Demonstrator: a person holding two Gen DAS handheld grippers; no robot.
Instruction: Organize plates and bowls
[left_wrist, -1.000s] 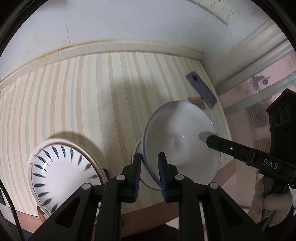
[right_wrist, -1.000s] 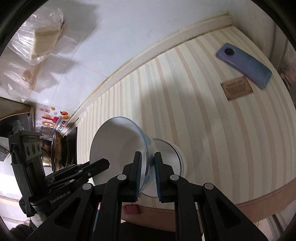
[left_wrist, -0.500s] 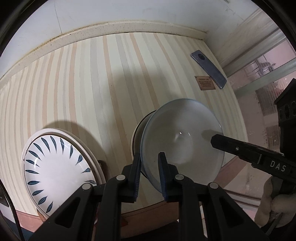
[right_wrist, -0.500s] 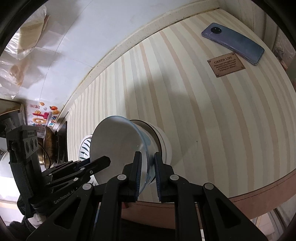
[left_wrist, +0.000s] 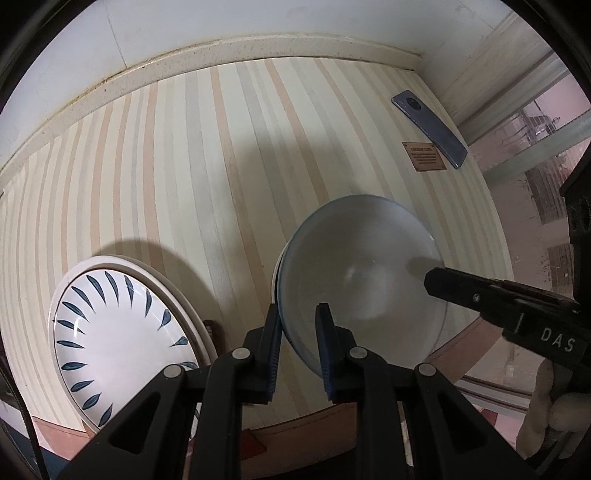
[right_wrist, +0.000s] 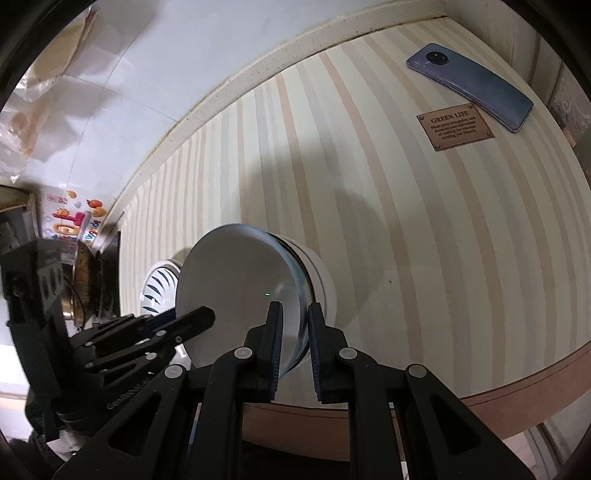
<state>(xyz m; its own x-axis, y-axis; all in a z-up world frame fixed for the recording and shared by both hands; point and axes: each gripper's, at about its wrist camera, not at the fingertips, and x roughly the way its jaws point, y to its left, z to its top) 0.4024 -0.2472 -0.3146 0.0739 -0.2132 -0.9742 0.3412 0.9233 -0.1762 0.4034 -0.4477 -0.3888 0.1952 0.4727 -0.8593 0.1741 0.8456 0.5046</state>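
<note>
left wrist: the left gripper (left_wrist: 298, 334) pinches the near rim of the glass bowl (left_wrist: 360, 273), 1 finger inside and 1 outside. the right gripper (left_wrist: 430, 282) clamps the far rim. a white bowl (left_wrist: 276, 273) peeks out just behind the glass one. over the last second the glass bowl has sunk toward the striped table (left_wrist: 221, 166) and now covers nearly all of the white bowl, so nesting looks close to done. the plate (left_wrist: 122, 332) with blue leaves lies flat to the left, apart from the bowls. a phone (left_wrist: 428, 127) lies far off.

right wrist: the right gripper (right_wrist: 295, 332) is pinched on the glass bowl's (right_wrist: 236, 291) rim, the left gripper (right_wrist: 207, 317) on the opposite rim. the white bowl (right_wrist: 321, 280) shows behind it, and less of it than a second ago. whether the bowls touch i cannot tell. next, likely, both grips let go.
</note>
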